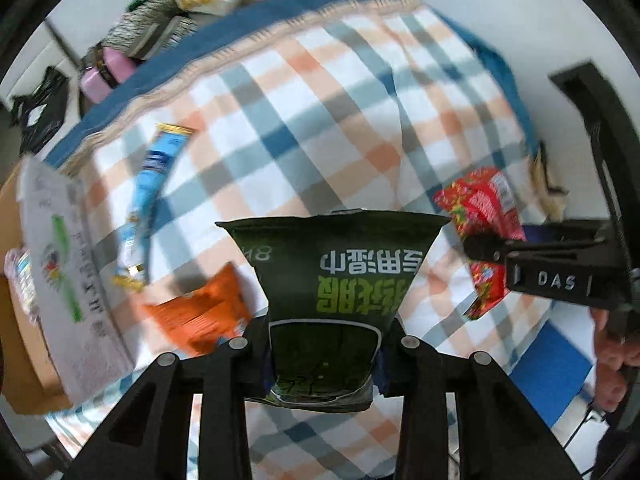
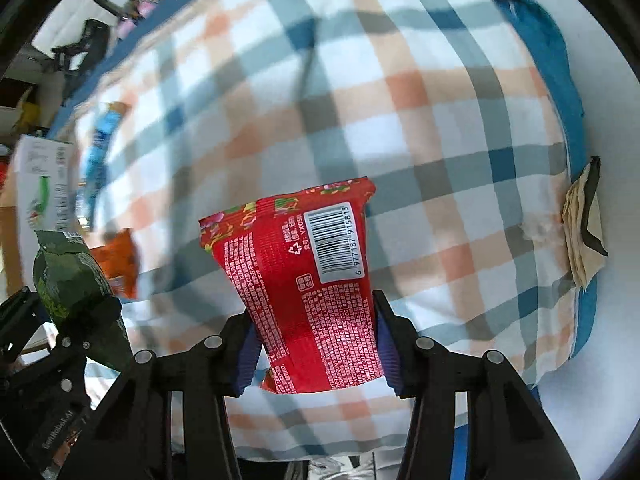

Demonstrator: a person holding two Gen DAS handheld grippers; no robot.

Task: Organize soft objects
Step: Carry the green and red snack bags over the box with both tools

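Note:
My left gripper (image 1: 324, 352) is shut on a dark green wet-wipes pack (image 1: 332, 276) and holds it above the plaid blanket (image 1: 320, 120). My right gripper (image 2: 316, 344) is shut on a red pack (image 2: 304, 280) with a barcode, also held above the blanket (image 2: 360, 100). The right gripper (image 1: 476, 246) and red pack (image 1: 484, 216) show at the right of the left wrist view. The green pack (image 2: 68, 276) shows at the left of the right wrist view. A blue sachet (image 1: 148, 184) and an orange pack (image 1: 200, 312) lie on the blanket.
A cardboard box (image 1: 24, 320) with a white printed sheet (image 1: 68, 280) stands at the left. A pink bottle (image 1: 104, 72) and clutter sit beyond the blanket's blue edge. A folded beige cloth (image 2: 584, 232) lies at the blanket's right edge.

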